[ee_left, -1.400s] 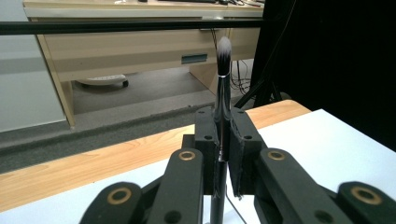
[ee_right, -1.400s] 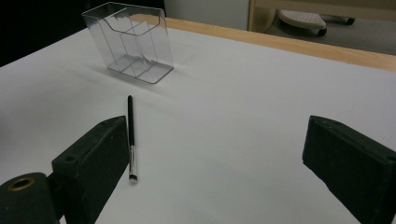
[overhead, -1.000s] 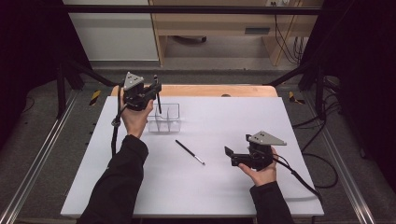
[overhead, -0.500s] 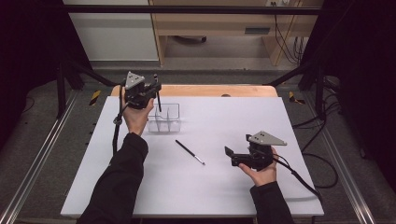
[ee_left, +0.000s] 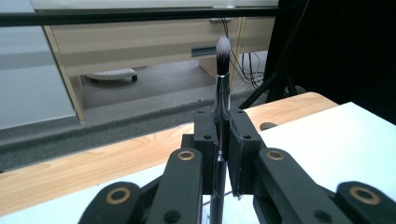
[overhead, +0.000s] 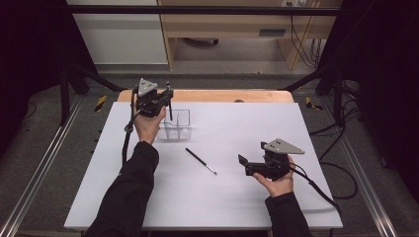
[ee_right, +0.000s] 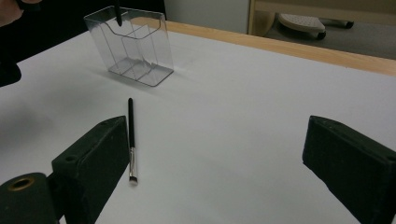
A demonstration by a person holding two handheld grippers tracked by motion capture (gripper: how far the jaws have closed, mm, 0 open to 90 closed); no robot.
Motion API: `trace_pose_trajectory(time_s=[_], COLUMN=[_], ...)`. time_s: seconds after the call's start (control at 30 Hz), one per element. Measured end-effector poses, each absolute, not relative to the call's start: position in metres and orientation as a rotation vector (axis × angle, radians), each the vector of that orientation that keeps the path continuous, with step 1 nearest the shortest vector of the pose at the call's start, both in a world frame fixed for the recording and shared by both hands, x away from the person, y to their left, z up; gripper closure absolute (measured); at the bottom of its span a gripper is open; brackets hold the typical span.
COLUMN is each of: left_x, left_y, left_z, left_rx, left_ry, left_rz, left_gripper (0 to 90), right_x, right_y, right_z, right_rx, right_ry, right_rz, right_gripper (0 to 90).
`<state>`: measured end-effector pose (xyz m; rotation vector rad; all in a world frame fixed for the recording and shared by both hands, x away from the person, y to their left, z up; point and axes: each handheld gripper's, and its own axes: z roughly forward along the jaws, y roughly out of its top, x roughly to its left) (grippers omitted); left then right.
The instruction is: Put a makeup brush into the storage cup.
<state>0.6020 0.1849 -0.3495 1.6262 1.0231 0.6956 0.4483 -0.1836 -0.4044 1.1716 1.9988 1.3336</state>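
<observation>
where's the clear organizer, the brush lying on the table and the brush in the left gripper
clear organizer (ee_right: 135, 51), right gripper view, front wall.
flat brush on the table (overhead: 200, 160), high view, middle of its black handle.
held brush (ee_left: 222, 53), left gripper view, bristle tip above the jaws.

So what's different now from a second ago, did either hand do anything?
Very little. The left gripper, clamped on a makeup brush held upright, has crept slightly back over the clear organizer, its handle end at the box's top. The right gripper kept still with jaws open, and the thin brush lies where it was on the white table.
</observation>
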Motion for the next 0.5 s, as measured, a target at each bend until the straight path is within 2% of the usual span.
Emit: trace_pose_trajectory(time_s=[0.5], left_x=[0.602], left_y=[0.186], left_z=[-0.366], left_rx=[1.647], left_ry=[1.036], left_rz=[0.691], left_gripper=[82.9], right_x=[0.448], right_y=[-0.184], right_z=[-0.404], right_rx=[1.171], right_ry=[2.002], right_rz=[1.345], right_gripper=[8.8])
